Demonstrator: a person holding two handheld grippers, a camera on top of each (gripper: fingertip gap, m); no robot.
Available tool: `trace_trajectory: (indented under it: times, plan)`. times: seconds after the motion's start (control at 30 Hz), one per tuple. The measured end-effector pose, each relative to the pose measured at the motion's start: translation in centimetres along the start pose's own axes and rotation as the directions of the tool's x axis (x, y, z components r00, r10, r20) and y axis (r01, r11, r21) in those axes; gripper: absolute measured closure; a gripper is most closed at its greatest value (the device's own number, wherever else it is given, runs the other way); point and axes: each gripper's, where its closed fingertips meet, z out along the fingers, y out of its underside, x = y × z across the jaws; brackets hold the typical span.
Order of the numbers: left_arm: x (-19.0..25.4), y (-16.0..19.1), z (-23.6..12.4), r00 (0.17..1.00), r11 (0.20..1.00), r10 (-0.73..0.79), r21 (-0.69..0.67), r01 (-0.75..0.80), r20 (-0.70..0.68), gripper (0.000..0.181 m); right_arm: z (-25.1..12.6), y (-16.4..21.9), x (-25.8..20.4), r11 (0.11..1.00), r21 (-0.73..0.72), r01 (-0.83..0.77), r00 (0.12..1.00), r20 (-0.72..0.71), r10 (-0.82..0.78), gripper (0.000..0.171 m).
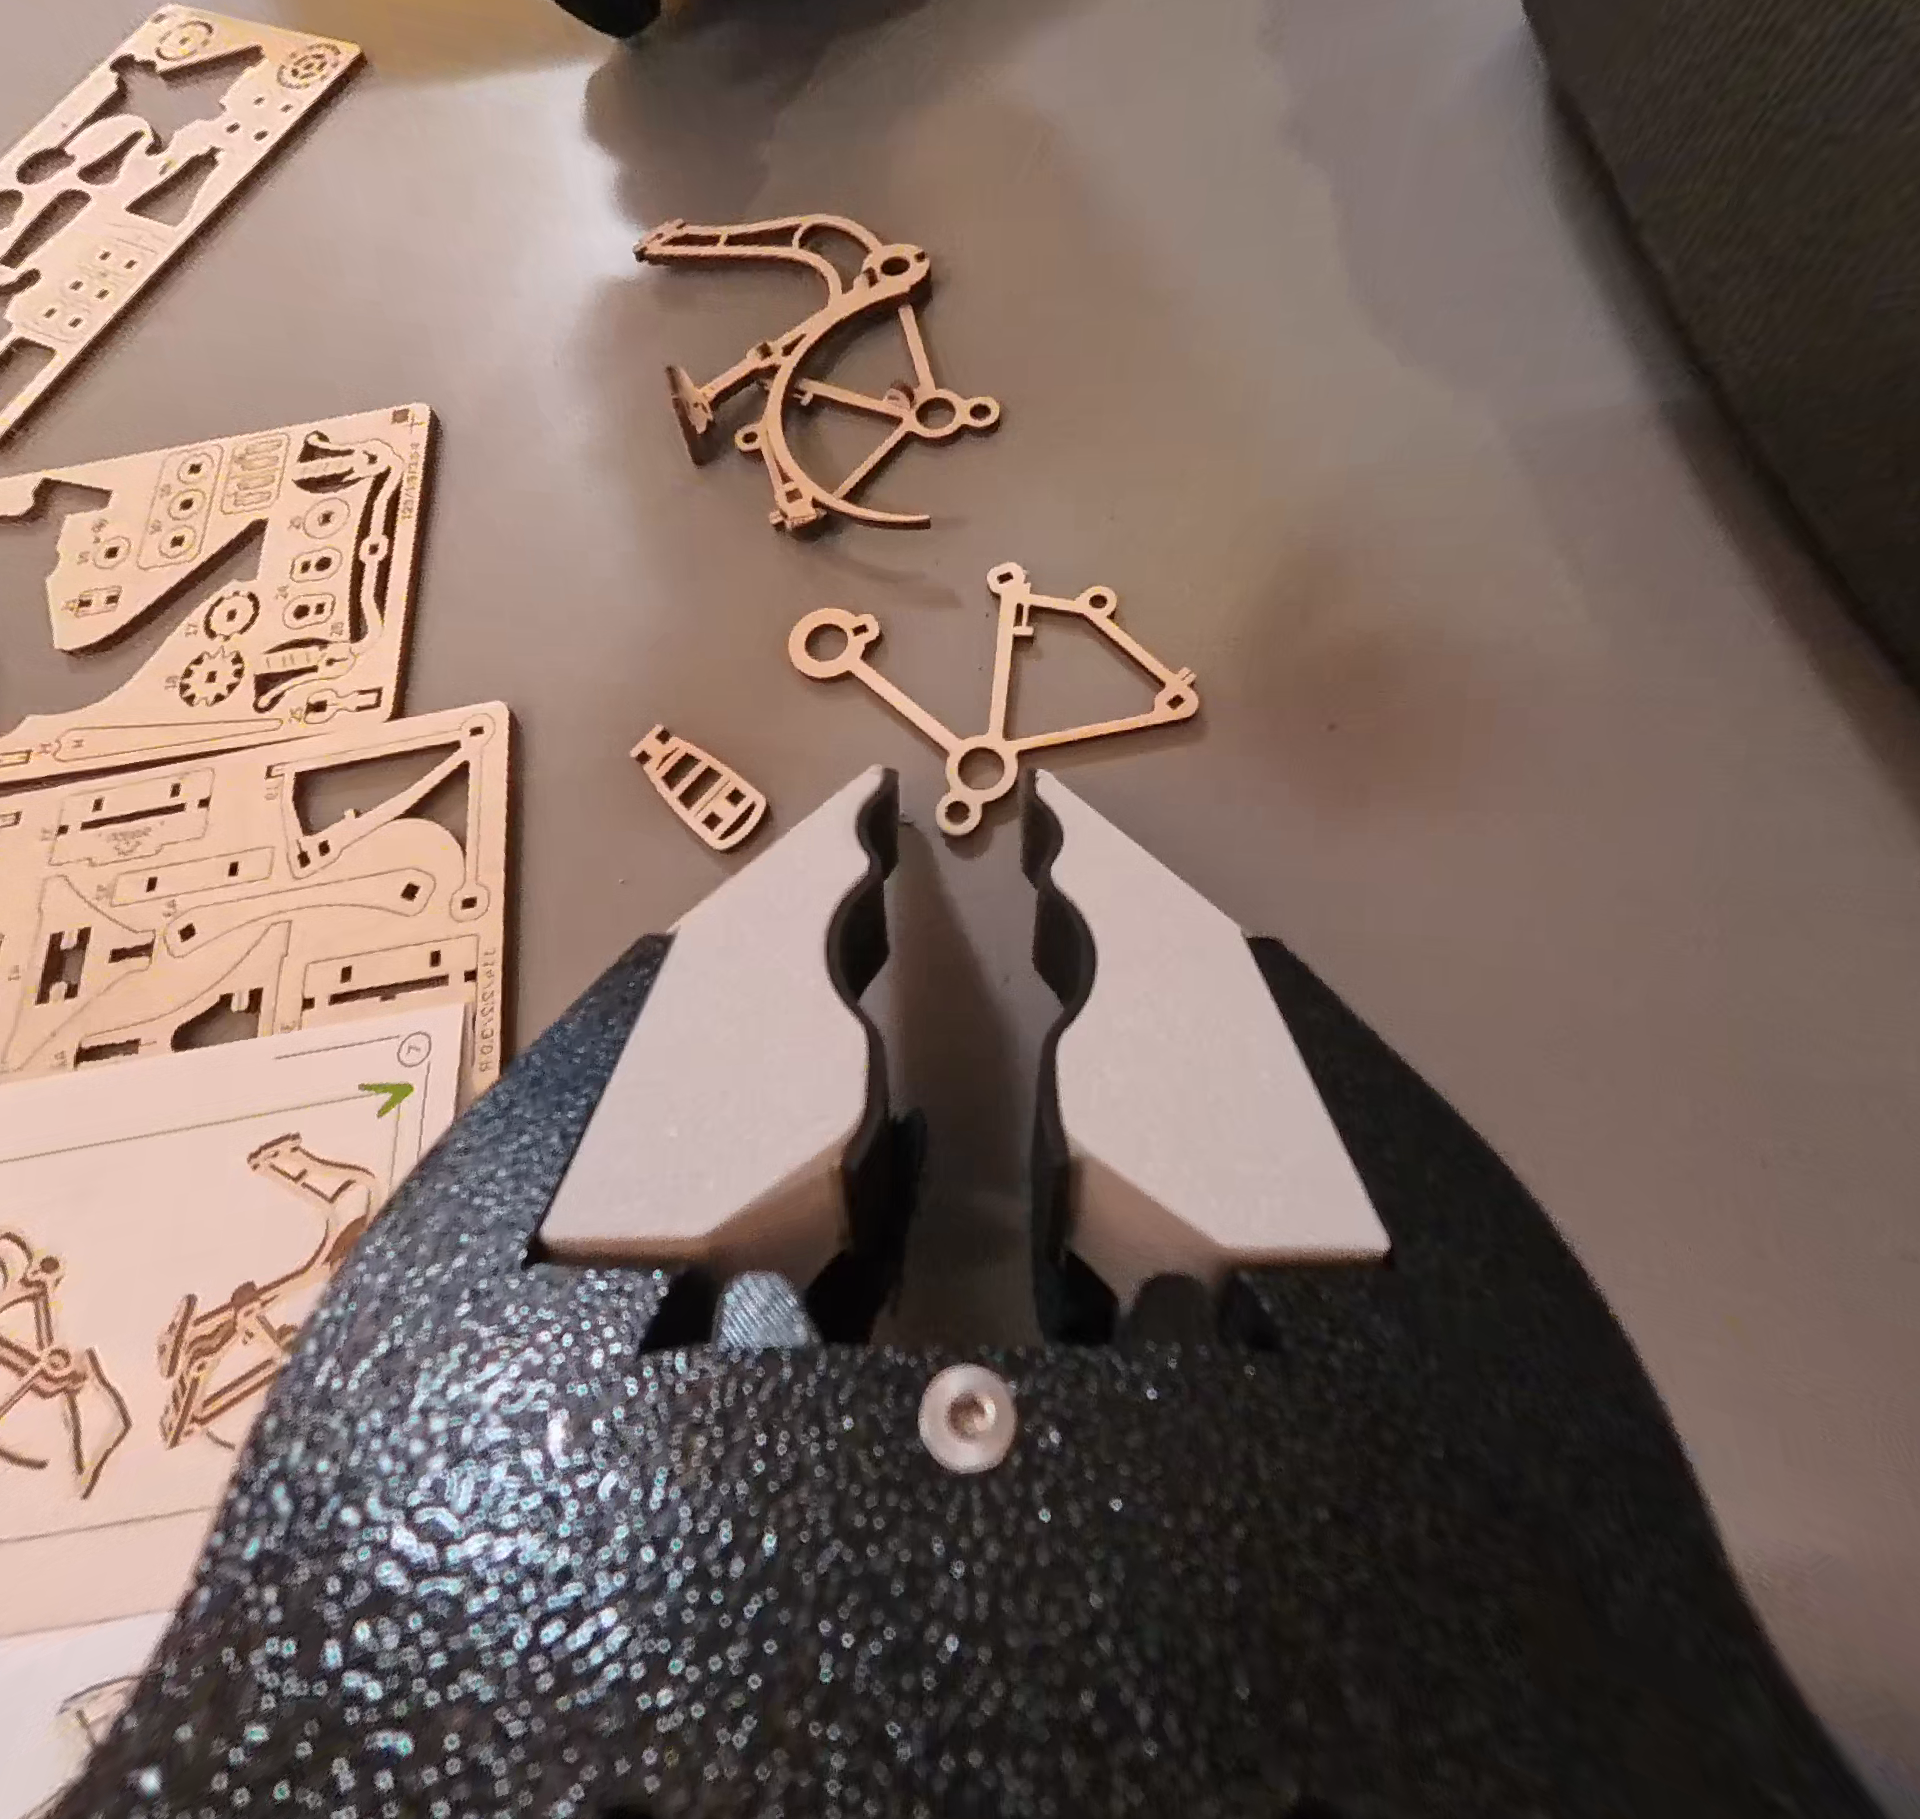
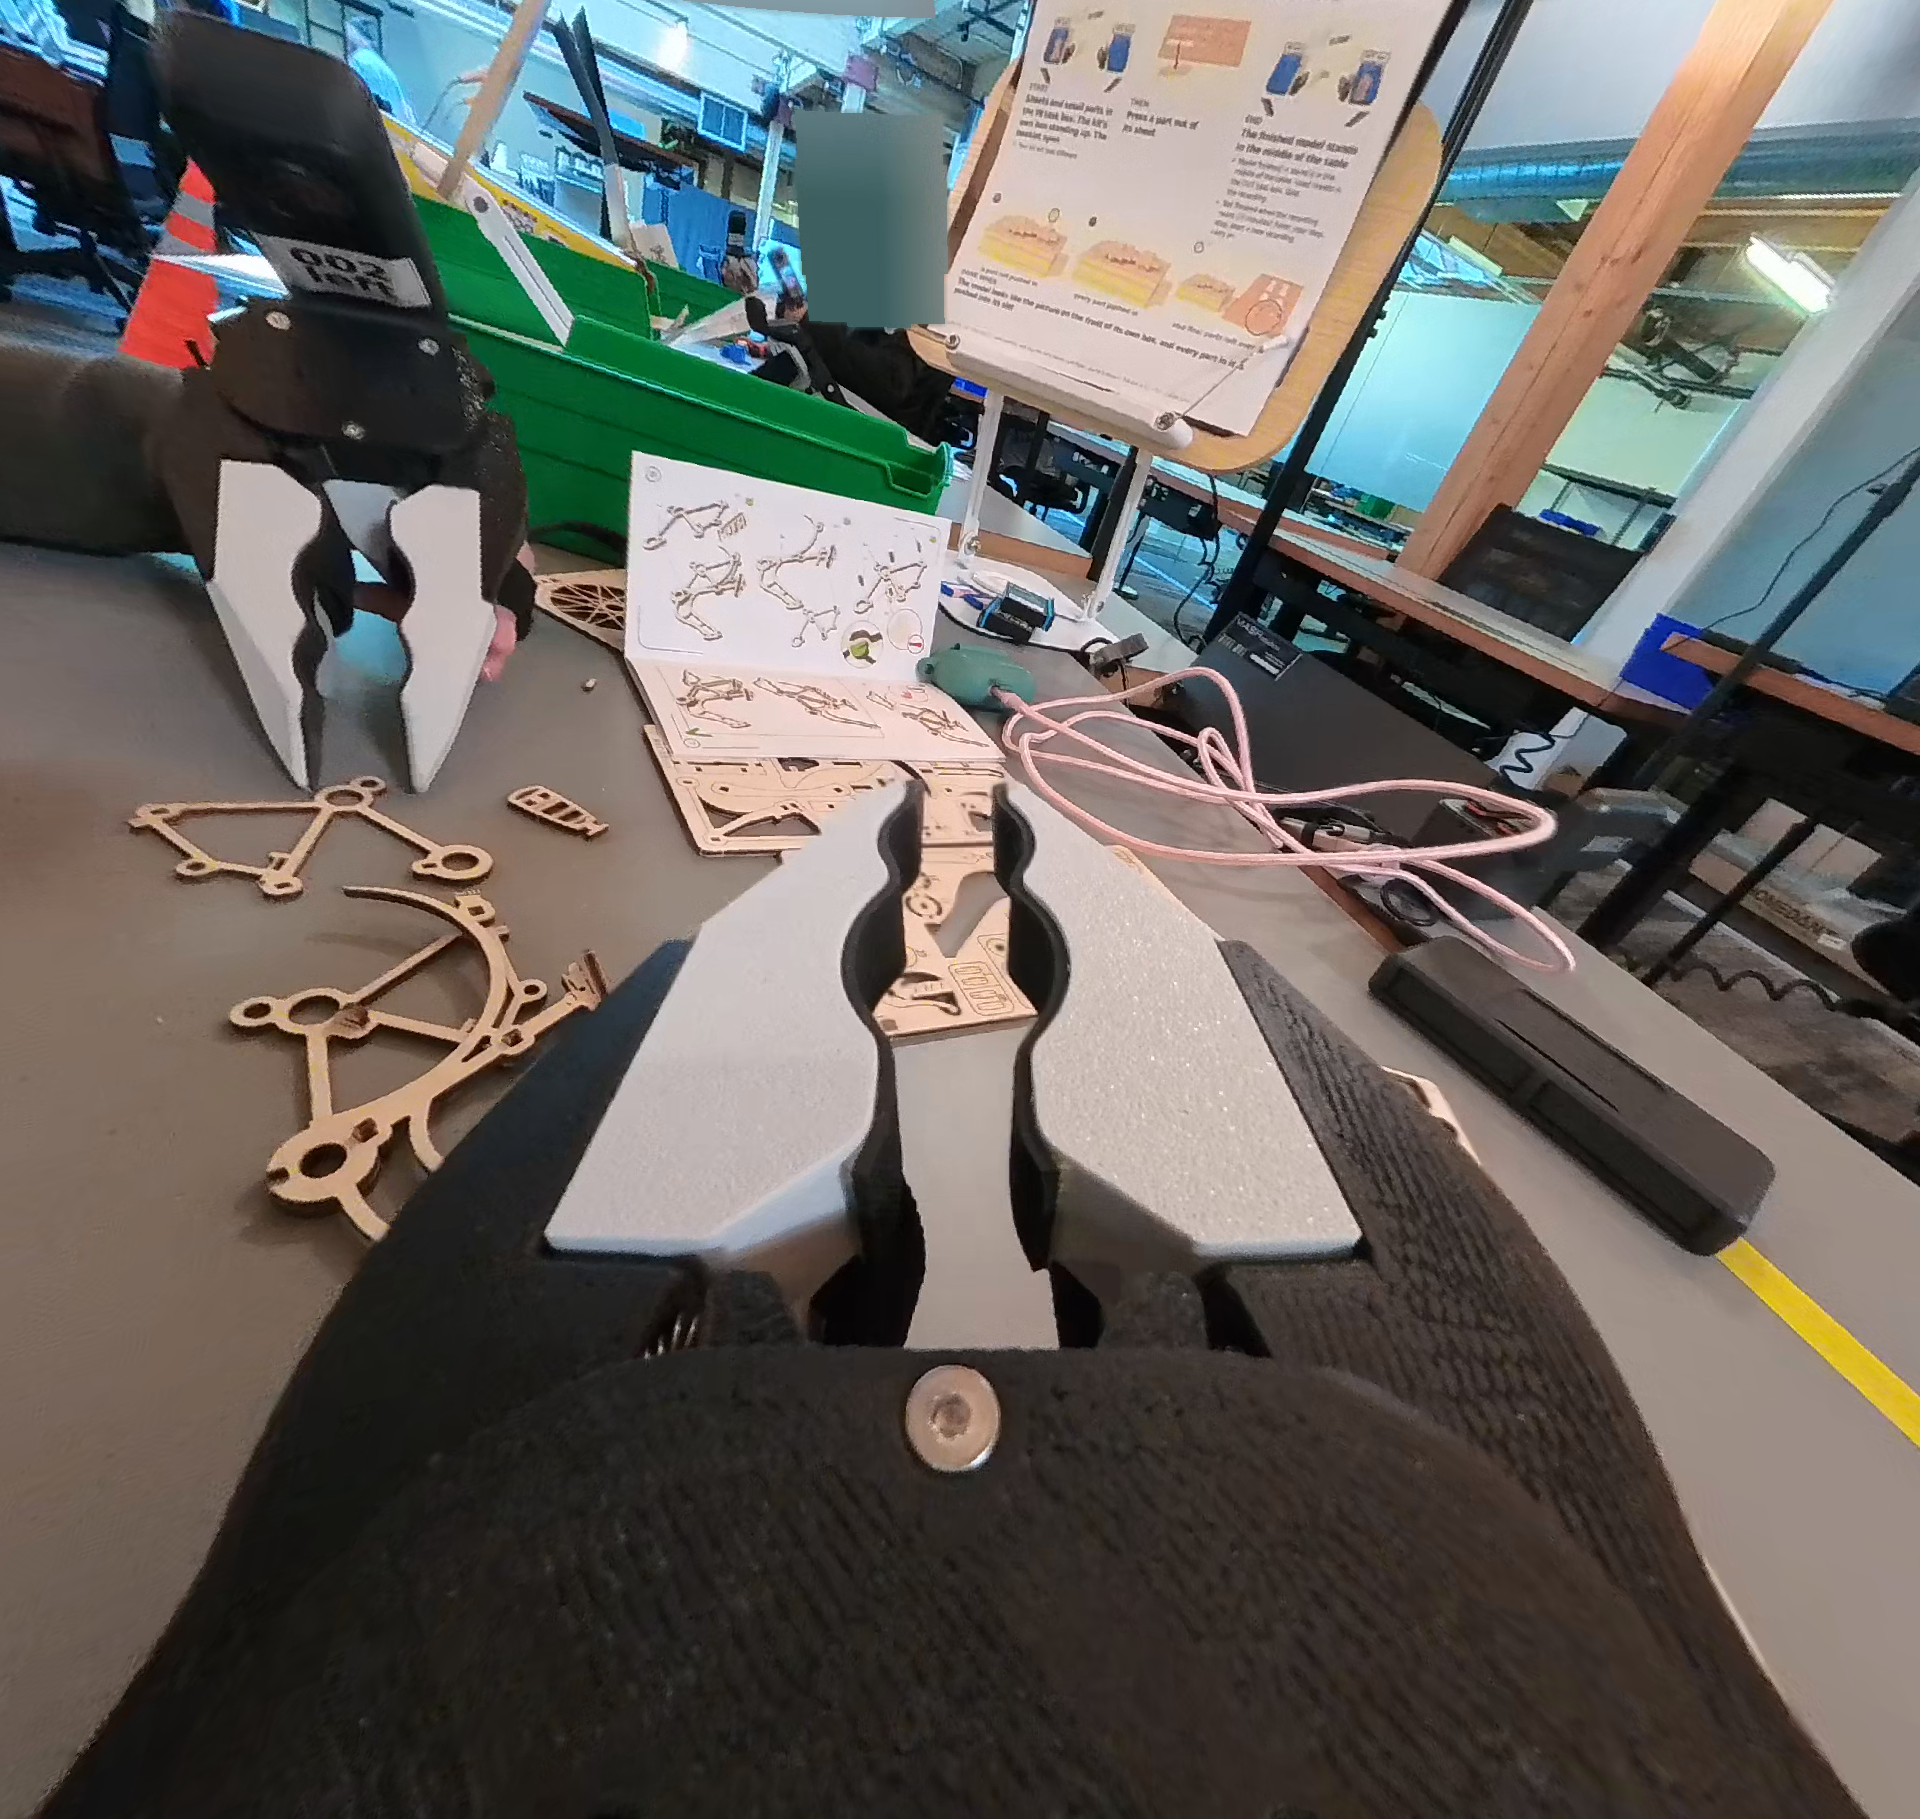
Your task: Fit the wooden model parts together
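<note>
A curved sub-assembly is already fitted and lies far on the worktop, while the triangular frame lies loose, straddled by the released, empty left gripper, the right gripper likewise held open and empty

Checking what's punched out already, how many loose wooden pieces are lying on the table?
3: the curved assembly farthest out, the triangular frame at the left gripper tips, the small slotted piece beside it. Others may be hidden.

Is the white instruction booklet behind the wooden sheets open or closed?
Open: the white instruction booklet shows two printed pages, one propped upright, one flat on the grey table.
</note>
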Motion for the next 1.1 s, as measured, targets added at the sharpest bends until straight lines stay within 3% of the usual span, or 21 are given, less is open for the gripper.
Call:
trace_trajectory:
  times: [0.27,0.47,0.6,0.73,0.83,0.9,1.0,1.1]
  plan:
    - [1.9,-1.0,1.0,0.994,1.000,-0.021,0.019,0.023,-0.111,0.171,0.2,0.5,0.3,0.992,-0.062,0.110,0.991,-0.064,-0.114,0.160]
    - [1.3,-1.0,0.2,0.999,0.998,-0.021,0.054,0.023,-0.041,0.171,-0.4,-0.2,0.0,0.950,-0.115,0.291,0.942,-0.140,-0.305,0.158]
    - [0.8,-3.6,-1.5,0.990,0.958,-0.116,0.255,0.134,-0.083,0.171,-0.6,-2.0,-4.0,0.801,-0.140,0.582,0.803,-0.056,-0.593,0.146]
    - [0.9,-5.4,-2.8,0.978,0.906,-0.148,0.378,0.193,-0.146,0.171,0.4,-3.3,-11.6,0.743,0.010,0.669,0.735,0.143,-0.663,0.124]
    - [1.3,-6.2,-3.5,0.973,0.883,-0.144,0.420,0.209,-0.182,0.171,2.0,-3.6,-14.0,0.625,0.000,0.780,0.617,0.158,-0.771,0.120]
    - [1.6,-6.5,-3.6,0.971,0.880,-0.135,0.428,0.209,-0.195,0.171,2.8,-3.7,-15.6,0.586,0.023,0.810,0.573,0.175,-0.800,0.129]
    - [1.8,-6.6,-3.5,0.970,0.877,-0.131,0.432,0.210,-0.206,0.171,3.3,-4.2,-16.9,0.572,0.057,0.818,0.555,0.182,-0.812,0.161]
    - [1.3,-7.7,-4.8,0.981,0.830,-0.100,0.529,0.174,-0.166,0.164,3.9,-5.4,-16.4,0.623,0.059,0.780,0.608,0.167,-0.776,0.169]
